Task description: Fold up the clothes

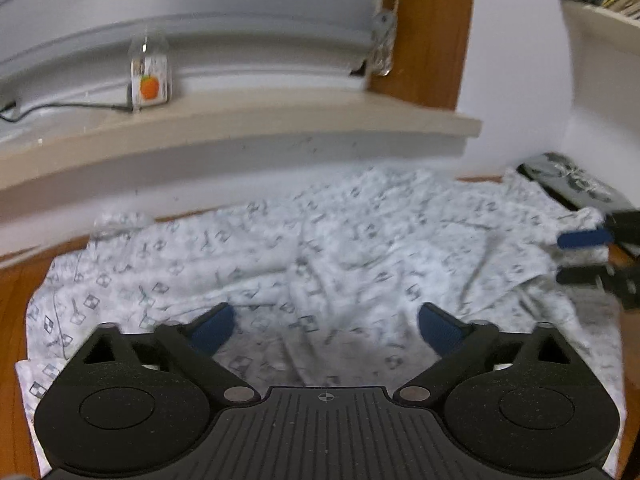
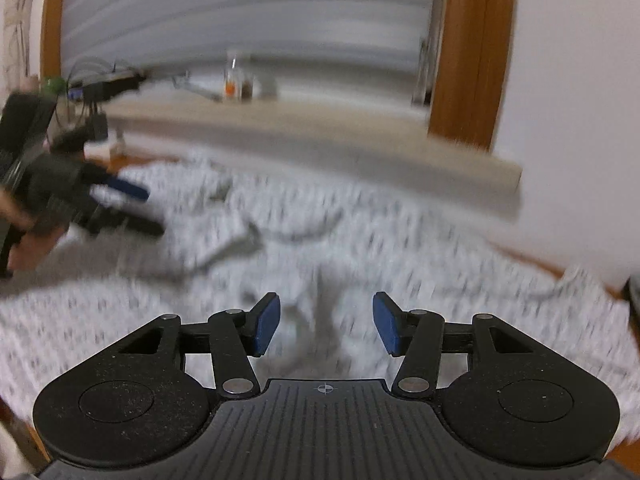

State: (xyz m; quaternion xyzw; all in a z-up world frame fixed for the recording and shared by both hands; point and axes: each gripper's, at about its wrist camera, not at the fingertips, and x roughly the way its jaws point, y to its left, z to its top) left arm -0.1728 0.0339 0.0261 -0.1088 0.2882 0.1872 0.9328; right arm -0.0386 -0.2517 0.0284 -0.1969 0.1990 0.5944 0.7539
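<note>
My left gripper (image 1: pixel 326 326) hangs low over a white garment (image 1: pixel 320 248) printed with small grey motifs, its jaws spread wide with nothing between them. The garment lies crumpled and spread across a wooden surface (image 1: pixel 12 292), reaching from the near left to the far right, up to the foot of the wall under a pale window sill (image 1: pixel 280 120). On that sill stands a small clear bottle (image 1: pixel 149 76) with an orange picture on its label, with a dark cable (image 1: pixel 60 106) running off to its left. At the far right a dark patterned box (image 1: pixel 576 184) lies just beyond the cloth.

My right gripper (image 2: pixel 326 326) also hangs over the garment (image 2: pixel 440 264), jaws open to a middling gap and empty. In the left wrist view its blue pads (image 1: pixel 586 238) show at the garment's right edge, apart; whether they touch cloth I cannot tell. The right wrist view is badly blurred; there my left gripper (image 2: pixel 148 210) shows at far left, above the cloth.
</note>
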